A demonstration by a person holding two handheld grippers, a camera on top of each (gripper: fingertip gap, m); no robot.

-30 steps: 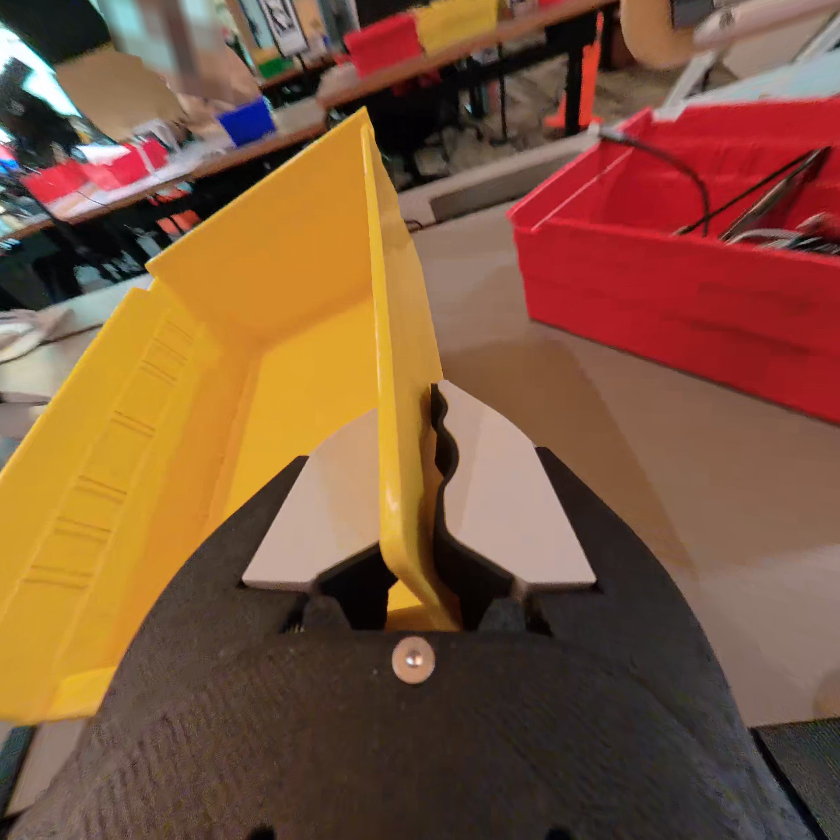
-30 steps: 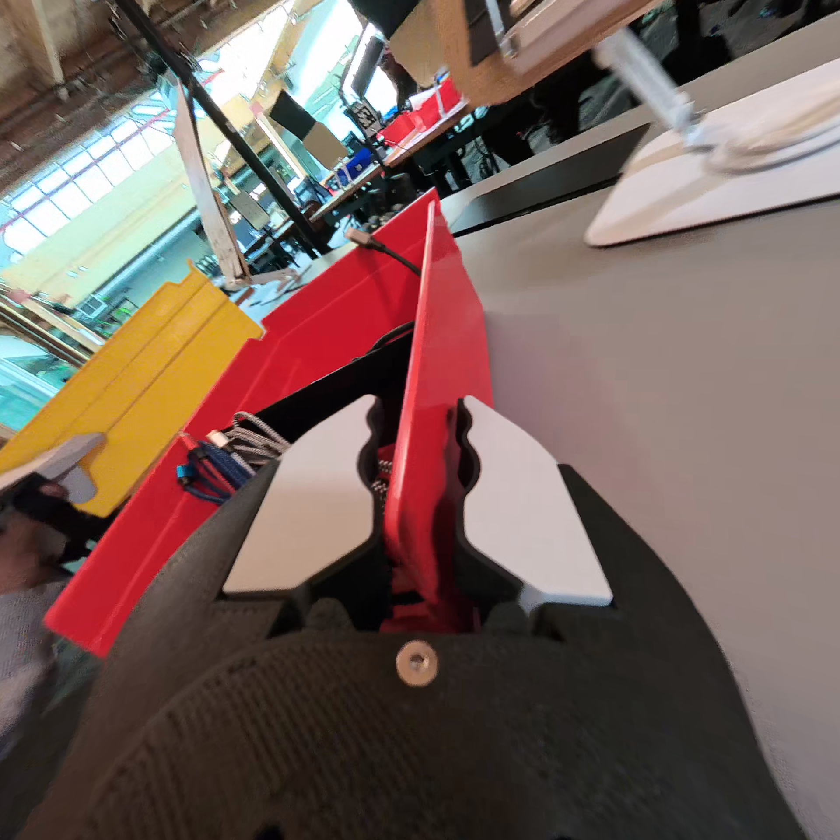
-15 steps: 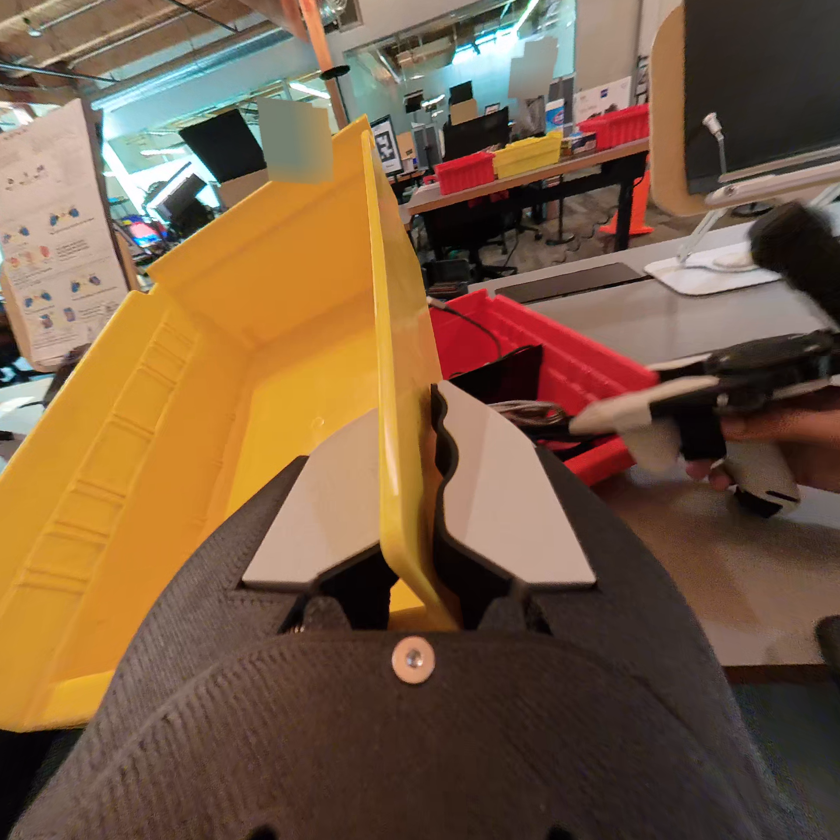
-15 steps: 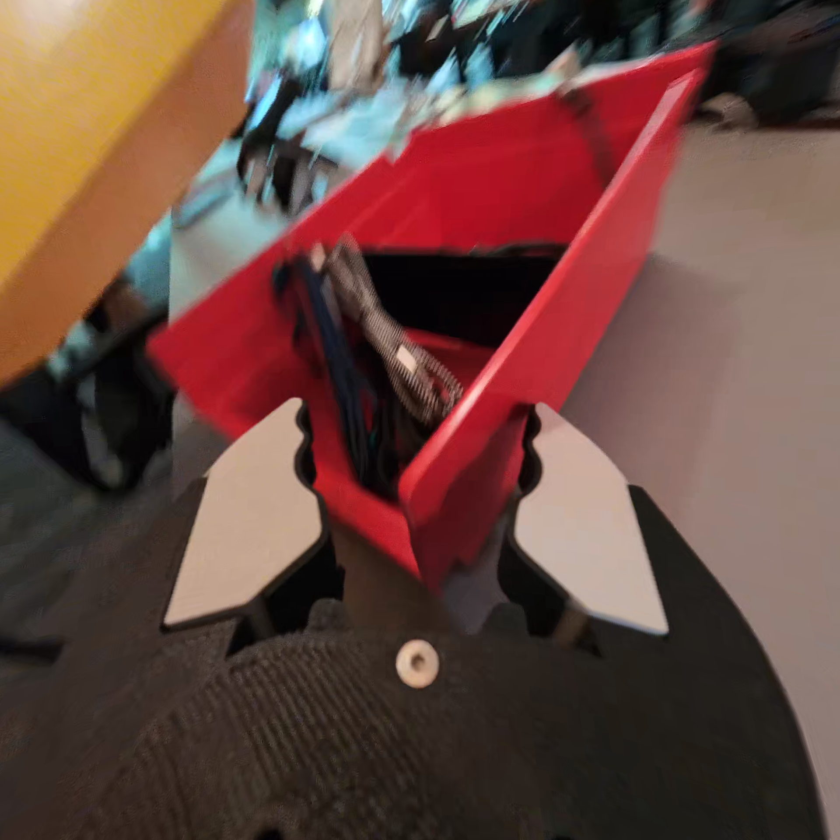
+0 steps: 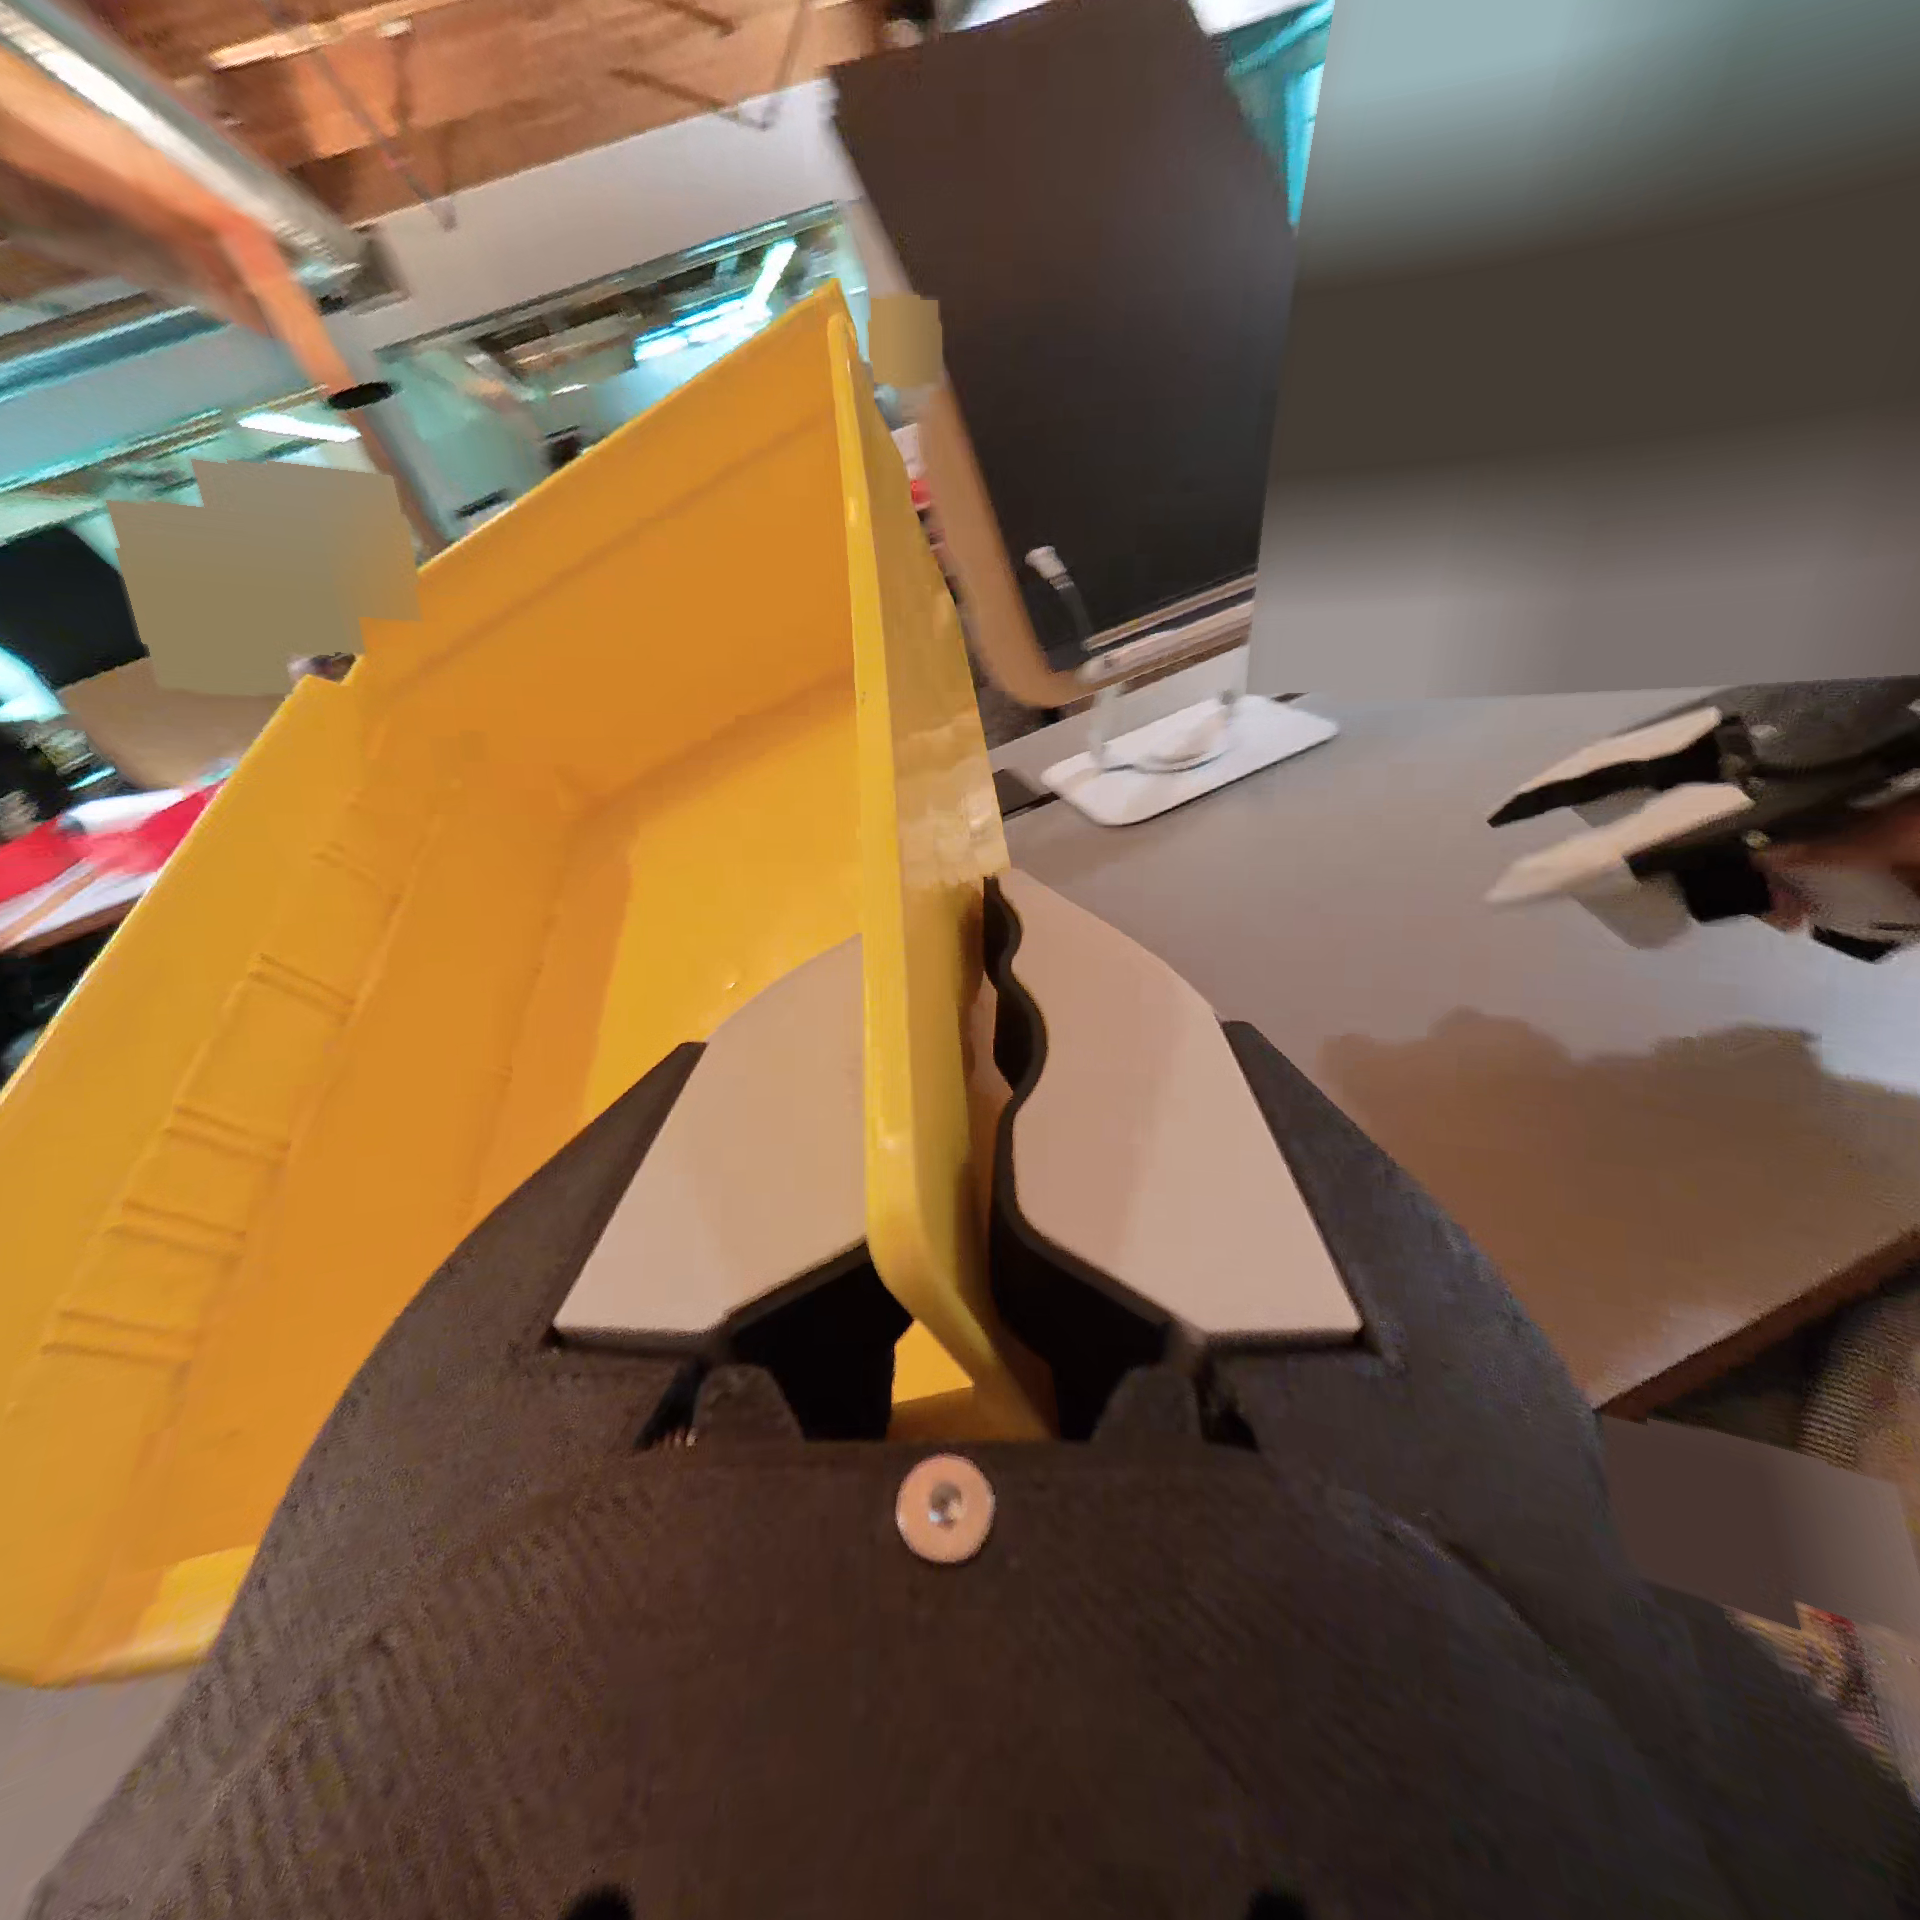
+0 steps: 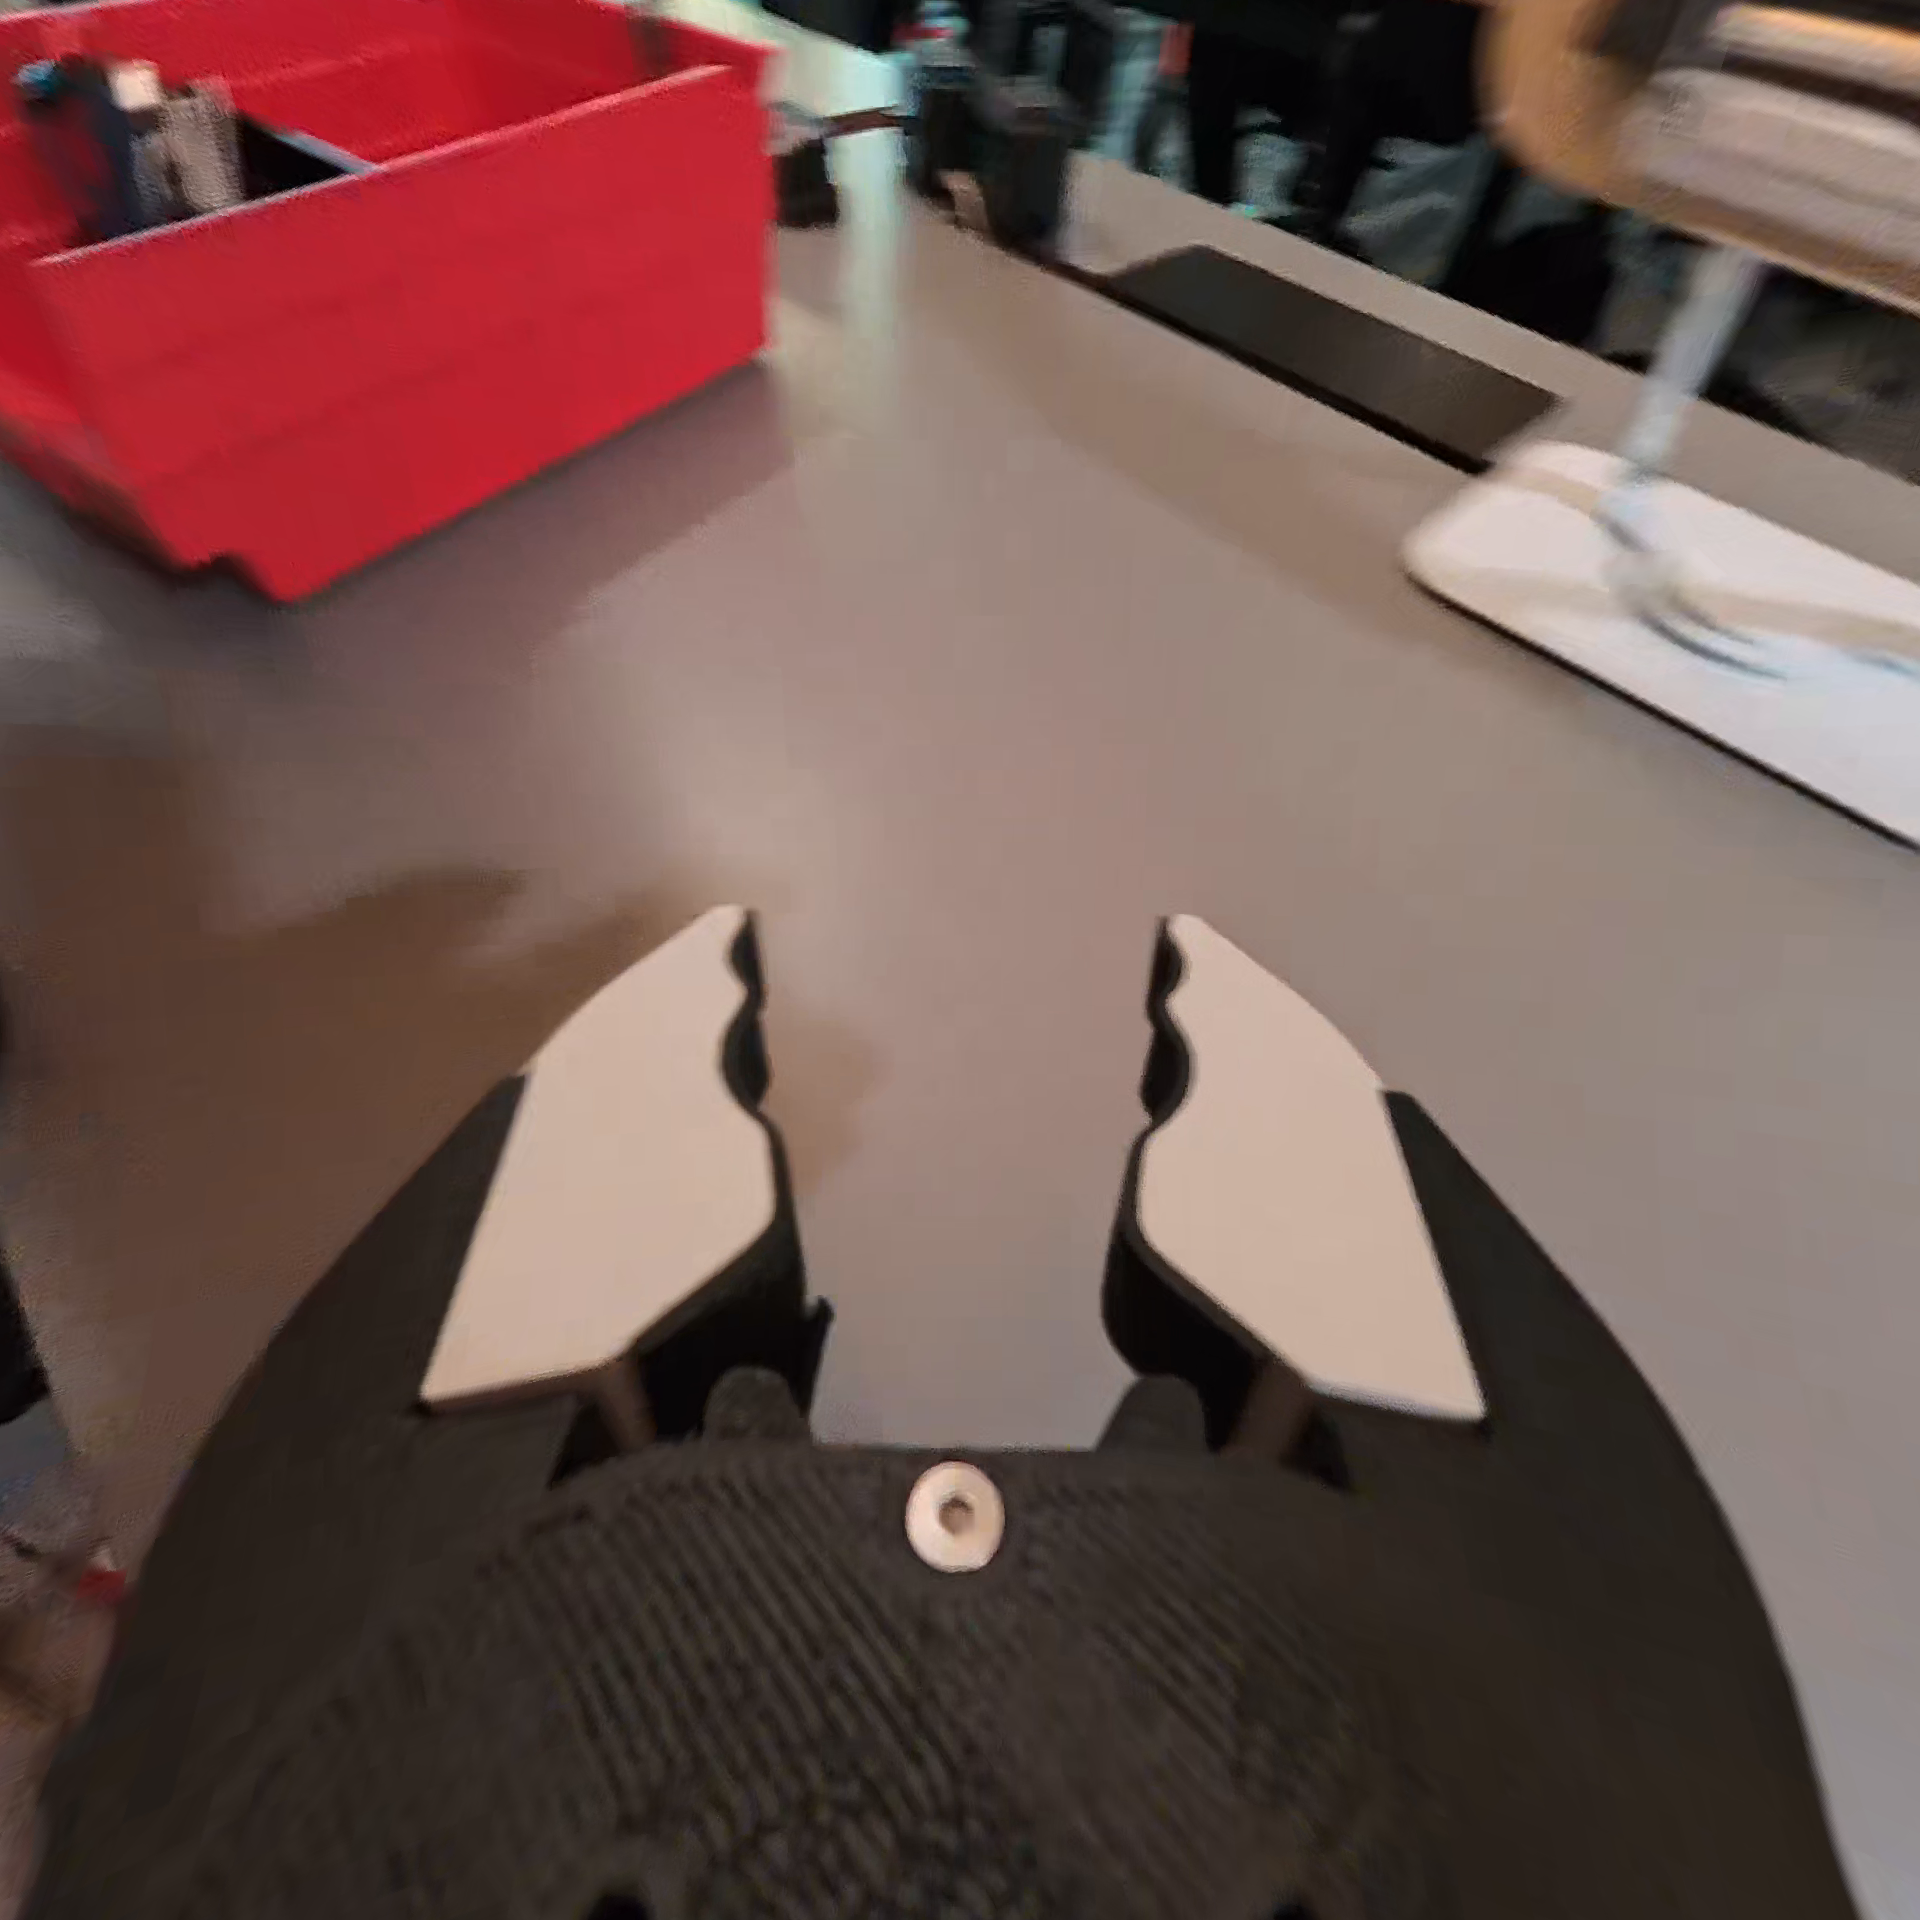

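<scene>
While one side wall of the yellow bin [image 5: 540, 935] is clamped in the left claw [image 5: 925, 935], the bin is held tilted above the worktop [image 6: 987, 644]. The right claw [image 6: 954, 935] is spread, empty, near the red bin [image 6: 416, 312]. Slippage from this thin-wall grip is possible.

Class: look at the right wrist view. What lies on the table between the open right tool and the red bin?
Nothing: in the right wrist view, only bare grey table stretches between the right tool and the red bin.
</scene>
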